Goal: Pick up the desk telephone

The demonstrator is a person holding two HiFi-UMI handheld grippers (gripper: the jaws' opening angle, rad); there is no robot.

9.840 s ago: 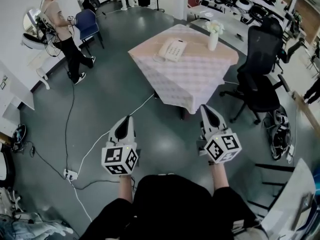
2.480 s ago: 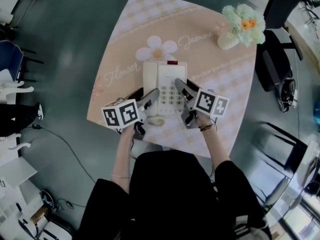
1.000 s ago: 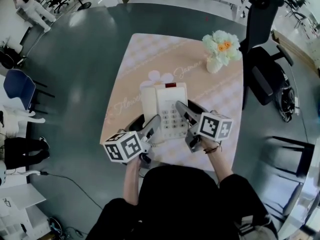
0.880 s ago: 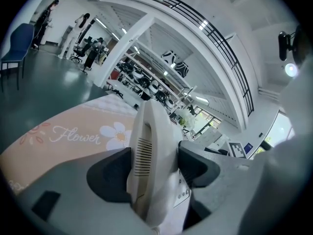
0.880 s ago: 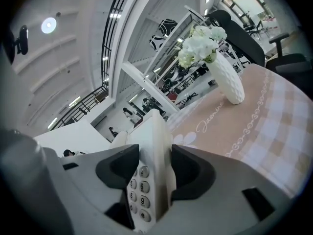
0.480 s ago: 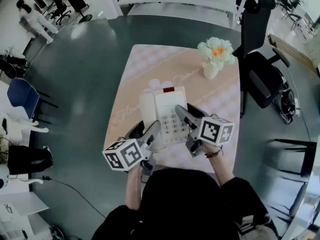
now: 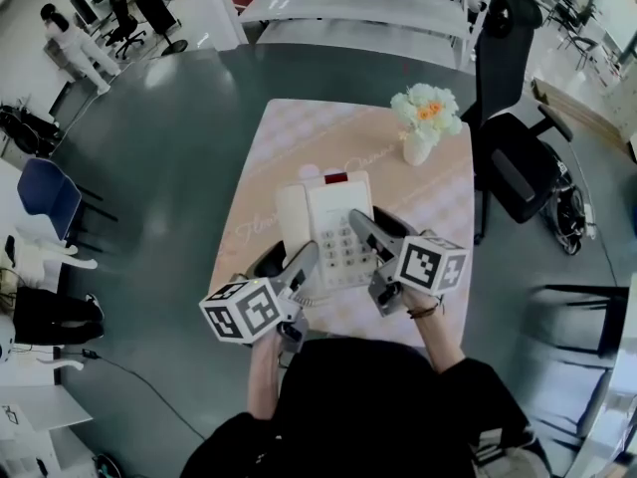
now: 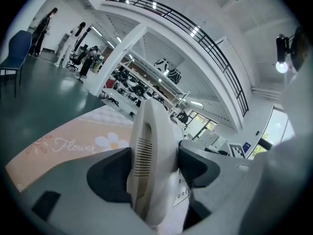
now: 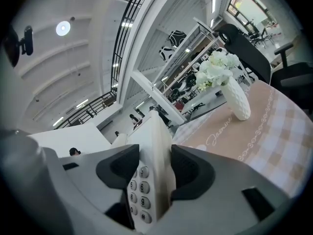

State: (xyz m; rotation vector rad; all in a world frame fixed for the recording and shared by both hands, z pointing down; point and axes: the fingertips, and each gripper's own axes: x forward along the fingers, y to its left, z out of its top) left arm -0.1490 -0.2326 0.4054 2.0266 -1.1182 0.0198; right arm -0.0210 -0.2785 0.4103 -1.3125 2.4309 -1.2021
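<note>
Both tools have come up and back toward the person since the frame a couple of seconds ago, and the desk telephone (image 7: 333,222) has come with them: it now covers the daisy print that then lay bare just beyond its far edge, and the tabletop (image 7: 299,137) looks smaller and farther off in the head view.

The left tool (image 7: 289,259) is closed on the telephone's left edge. In the left gripper view its two dark pads press either side of the cream casing (image 8: 149,155), where a slotted grille shows, and the pink cloth with the word "Flower" lies below and beyond. The right tool (image 7: 368,225) is closed on the telephone's right edge. In the right gripper view the casing (image 9: 151,180) stands between the pads with keypad buttons 6, 9 and # beside the left pad.

The telephone is held between the two tools over the near half of the tabletop, keypad up, its red-lit display at the far end.

A white vase (image 7: 416,147) of pale flowers (image 7: 426,108) stands at the far right corner of the tabletop, well apart from the telephone. A black office chair (image 7: 518,157) stands on the floor just right of that corner, and a blue chair (image 7: 45,197) is far off to the left.
</note>
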